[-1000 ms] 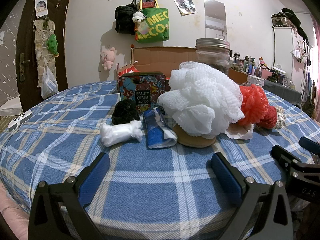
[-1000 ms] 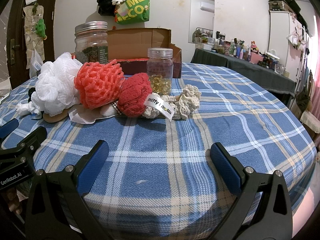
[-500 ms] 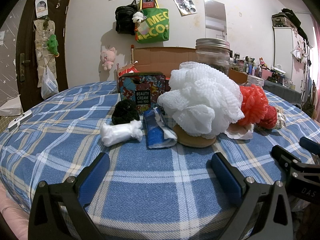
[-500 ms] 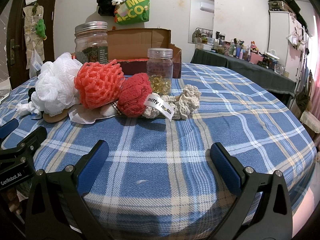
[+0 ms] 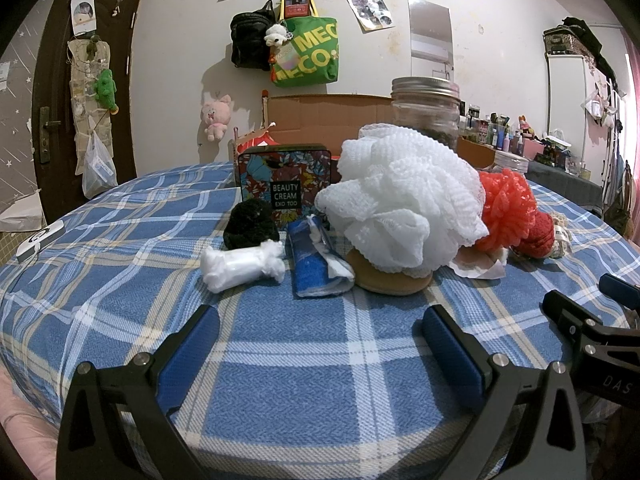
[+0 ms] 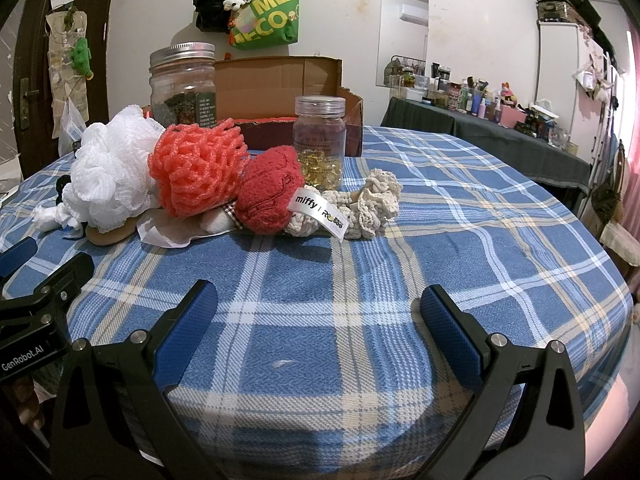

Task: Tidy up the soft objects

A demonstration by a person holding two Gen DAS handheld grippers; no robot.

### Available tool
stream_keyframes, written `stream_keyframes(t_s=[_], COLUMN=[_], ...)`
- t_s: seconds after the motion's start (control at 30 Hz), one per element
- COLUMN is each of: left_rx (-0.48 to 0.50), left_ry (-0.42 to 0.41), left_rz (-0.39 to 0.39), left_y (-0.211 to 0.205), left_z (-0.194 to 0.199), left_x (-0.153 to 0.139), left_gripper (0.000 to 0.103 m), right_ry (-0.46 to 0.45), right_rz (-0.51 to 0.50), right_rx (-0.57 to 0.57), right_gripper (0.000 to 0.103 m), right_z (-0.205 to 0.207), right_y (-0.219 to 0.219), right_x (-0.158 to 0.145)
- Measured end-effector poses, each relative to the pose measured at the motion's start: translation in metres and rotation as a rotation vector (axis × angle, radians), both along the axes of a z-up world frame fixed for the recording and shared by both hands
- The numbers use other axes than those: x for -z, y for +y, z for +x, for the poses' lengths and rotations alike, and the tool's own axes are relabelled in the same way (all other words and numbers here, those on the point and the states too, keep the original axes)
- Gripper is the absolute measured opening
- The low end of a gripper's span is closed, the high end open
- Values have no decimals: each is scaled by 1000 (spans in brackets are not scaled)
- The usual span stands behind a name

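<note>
Soft items lie in a row on the blue plaid tablecloth: a black pom-pom, a white roll, a blue pack, a white mesh loofah on a tan pad, an orange mesh loofah, a red plush with a "miffy" tag, and a cream crochet piece. My left gripper is open and empty, short of the blue pack. My right gripper is open and empty, short of the red plush.
A floral "Beauty Cream" tin, a big glass jar, a small jar of capsules and an open cardboard box stand behind the soft items. A white device lies at the far left edge.
</note>
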State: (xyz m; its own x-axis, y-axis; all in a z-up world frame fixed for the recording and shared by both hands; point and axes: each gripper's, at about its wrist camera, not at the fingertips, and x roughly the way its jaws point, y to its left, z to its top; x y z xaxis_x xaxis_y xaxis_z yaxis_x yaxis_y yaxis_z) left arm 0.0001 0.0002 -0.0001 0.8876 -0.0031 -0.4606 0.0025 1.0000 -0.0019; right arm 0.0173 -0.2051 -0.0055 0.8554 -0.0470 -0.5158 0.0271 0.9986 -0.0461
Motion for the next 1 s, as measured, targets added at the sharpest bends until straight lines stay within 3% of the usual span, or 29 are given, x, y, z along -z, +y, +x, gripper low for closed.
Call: stream_keyframes(t_s=[0.57,1.0], left_rx=[15,156], left_ry=[1,-85], left_rz=[-8,-26], left_y=[0,1], left_z=[1,9], left_x=[-2,-57], left_gripper=[103,103], right_ry=[8,-68], right_rz=[-3,8], right_rx=[-14,-117], right_gripper=[103,103], right_z=[5,15], right_y=[4,-2], right_x=[-3,-54])
